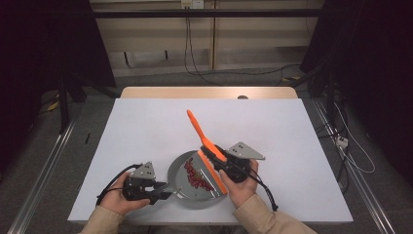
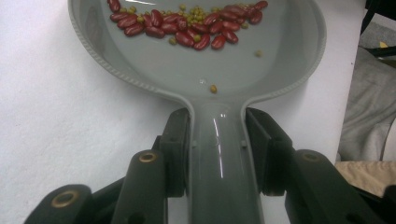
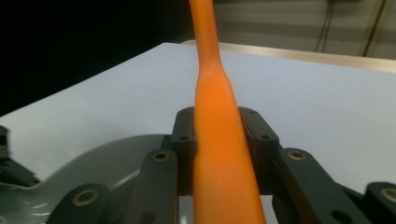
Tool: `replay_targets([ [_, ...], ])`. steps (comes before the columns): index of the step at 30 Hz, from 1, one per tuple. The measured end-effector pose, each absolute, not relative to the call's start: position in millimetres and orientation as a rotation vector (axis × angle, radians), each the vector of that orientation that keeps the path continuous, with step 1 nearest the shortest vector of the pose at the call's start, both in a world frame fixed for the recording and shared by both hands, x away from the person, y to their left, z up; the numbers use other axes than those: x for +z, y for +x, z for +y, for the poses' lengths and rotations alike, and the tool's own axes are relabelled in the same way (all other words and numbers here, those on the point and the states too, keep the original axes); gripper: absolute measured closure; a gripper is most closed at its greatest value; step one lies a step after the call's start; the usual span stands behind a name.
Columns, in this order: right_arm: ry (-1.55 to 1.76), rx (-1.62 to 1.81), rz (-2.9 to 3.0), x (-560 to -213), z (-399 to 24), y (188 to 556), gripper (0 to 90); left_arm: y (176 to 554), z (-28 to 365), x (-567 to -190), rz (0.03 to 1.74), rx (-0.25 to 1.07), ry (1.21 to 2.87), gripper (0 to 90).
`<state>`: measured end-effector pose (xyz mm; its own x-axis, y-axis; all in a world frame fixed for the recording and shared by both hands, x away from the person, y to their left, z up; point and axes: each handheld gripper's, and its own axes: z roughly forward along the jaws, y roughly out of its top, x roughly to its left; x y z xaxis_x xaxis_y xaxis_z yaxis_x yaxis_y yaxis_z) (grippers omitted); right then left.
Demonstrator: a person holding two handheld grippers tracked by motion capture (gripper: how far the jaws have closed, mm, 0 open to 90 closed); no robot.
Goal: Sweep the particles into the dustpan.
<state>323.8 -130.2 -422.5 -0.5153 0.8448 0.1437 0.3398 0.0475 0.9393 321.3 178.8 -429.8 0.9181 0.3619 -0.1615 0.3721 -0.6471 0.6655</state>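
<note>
Grey plastic makes up the dustpan, which sits on the white table near its front edge with red beans and small yellow-green peas gathered inside. The left gripper is clamped on the dustpan's handle, jaws pressed against both sides. The right gripper is closed on the orange brush, whose handle slants up and away over the table while its head rests at the pan's right edge. The chief risk appears to be spillage: if the left hand tips or jerks the pan, the loose beans would likely roll toward the handle or over the low rim. A few stray peas already lie apart from the main pile. A brisk sweep of the brush could also flick beans out across the table.
</note>
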Motion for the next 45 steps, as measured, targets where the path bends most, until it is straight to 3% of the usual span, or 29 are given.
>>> replay_targets([
  [6,1.233,1.447,1.859,-428.5,-149.5,327.1,70.0,321.3,173.4,-432.1,0.512,0.009,2.335,59.4],
  [22,1.270,1.411,1.831,-430.6,-169.8,329.6,70.0,321.8,175.5,-440.5,0.537,0.048,2.292,63.1],
  [45,1.268,1.401,1.850,-427.9,-195.0,336.7,70.1,333.8,188.0,-425.7,0.721,0.188,2.131,63.0],
])
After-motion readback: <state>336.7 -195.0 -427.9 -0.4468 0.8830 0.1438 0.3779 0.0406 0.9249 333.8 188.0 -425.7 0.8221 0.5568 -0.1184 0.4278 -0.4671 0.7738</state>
